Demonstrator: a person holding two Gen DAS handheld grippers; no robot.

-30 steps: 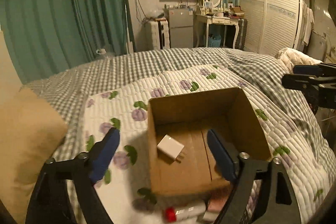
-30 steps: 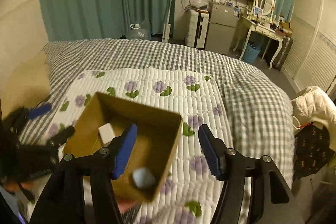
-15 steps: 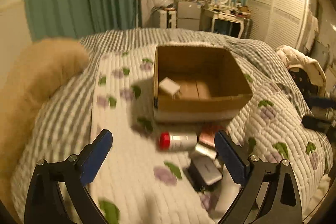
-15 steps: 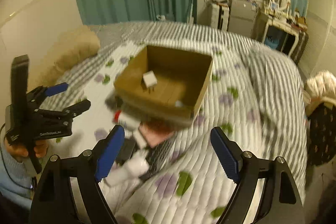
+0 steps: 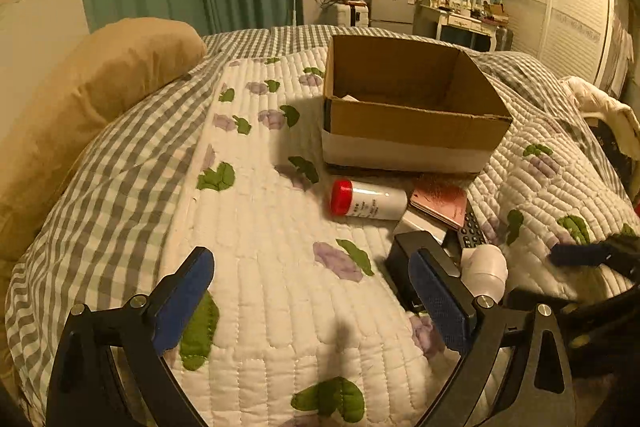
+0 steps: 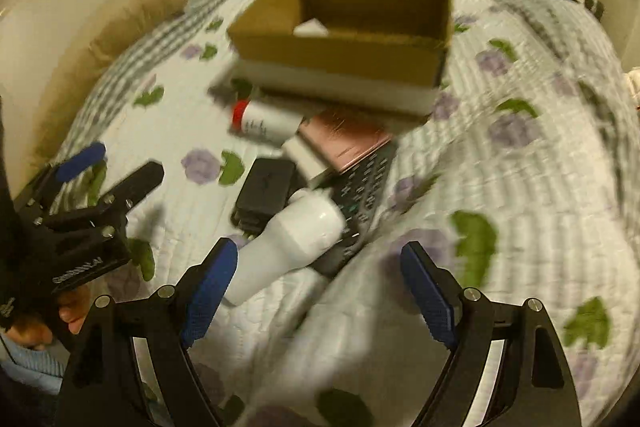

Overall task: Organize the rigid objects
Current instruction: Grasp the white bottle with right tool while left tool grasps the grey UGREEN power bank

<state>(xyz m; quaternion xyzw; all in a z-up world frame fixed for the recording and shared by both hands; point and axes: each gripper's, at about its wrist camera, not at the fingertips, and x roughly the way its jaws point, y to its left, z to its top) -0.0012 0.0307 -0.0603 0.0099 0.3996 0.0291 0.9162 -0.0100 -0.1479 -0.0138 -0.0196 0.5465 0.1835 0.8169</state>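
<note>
A tan plush pillow (image 5: 92, 95) lines the far-left edge of the bed, on grey-and-white checked bedding (image 5: 116, 183). Right of it spreads a white quilted cover printed with purple flowers and green leaves (image 5: 276, 267), bare and open across its near left half. There the left hand-held gripper (image 5: 310, 301) hovers just above the quilt, its blue-padded fingers (image 5: 182, 297) spread wide with nothing between them.

Toward the centre, an open brown cardboard box with a white band along its base (image 5: 404, 125) sits on the far part of the quilt; a small white block (image 6: 310, 27) lies inside near its left wall. In front of the box's near edge the loose items crowd together: a white cylindrical bottle with a red cap (image 5: 366, 202) on its side, a pink flat rectangular case (image 5: 440, 201) touching it on the right, a black rectangular pouch (image 6: 266, 187), a black button remote control (image 6: 366, 183) partly under the others, and a smooth white plastic bottle (image 6: 292, 239) lying tilted across the remote.

At right, the right hand-held gripper (image 6: 322, 297) hangs over the quilt, blue-padded fingers wide apart and empty, the white plastic bottle's near end just beside its left finger. The right wrist view is motion-blurred.
</note>
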